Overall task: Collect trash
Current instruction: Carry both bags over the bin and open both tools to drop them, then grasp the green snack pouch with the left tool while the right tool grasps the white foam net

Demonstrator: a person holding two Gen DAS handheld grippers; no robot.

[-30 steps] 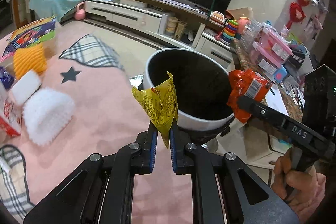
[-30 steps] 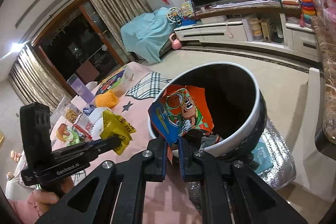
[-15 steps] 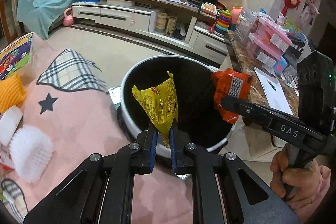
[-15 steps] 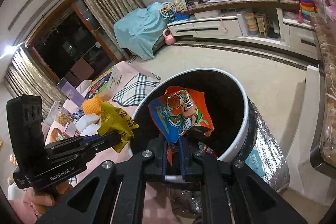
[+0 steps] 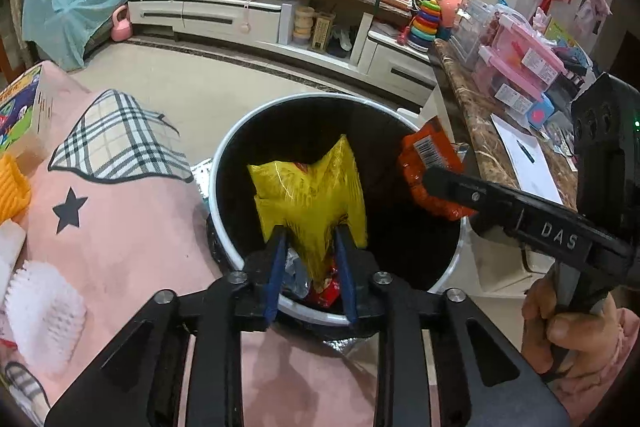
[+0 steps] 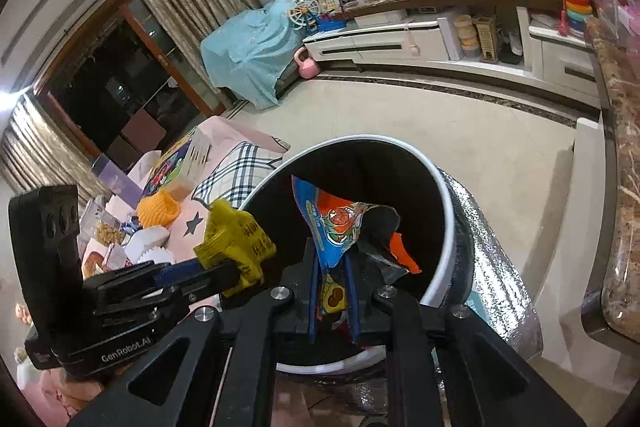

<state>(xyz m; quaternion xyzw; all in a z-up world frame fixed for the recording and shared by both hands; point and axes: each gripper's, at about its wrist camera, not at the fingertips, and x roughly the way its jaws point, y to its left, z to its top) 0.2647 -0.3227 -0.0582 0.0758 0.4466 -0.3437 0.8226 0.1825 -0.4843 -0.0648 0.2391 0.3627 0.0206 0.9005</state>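
My left tool (image 5: pixel 310 263) looks loose around the yellow wrapper (image 5: pixel 310 195); my right tool (image 6: pixel 333 291), parted, maybe lets go of the orange snack bag (image 6: pixel 340 227) over the trash bin (image 5: pixel 224 155).

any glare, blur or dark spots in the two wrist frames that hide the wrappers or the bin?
Left wrist: yellow wrapper sharp and well lit; trash bin interior nearly black; fisheye bends the TV stand. Right wrist: blue-orange wrapper sharp; ceiling-light glare only at the far left edge; dark vignette in the corners.
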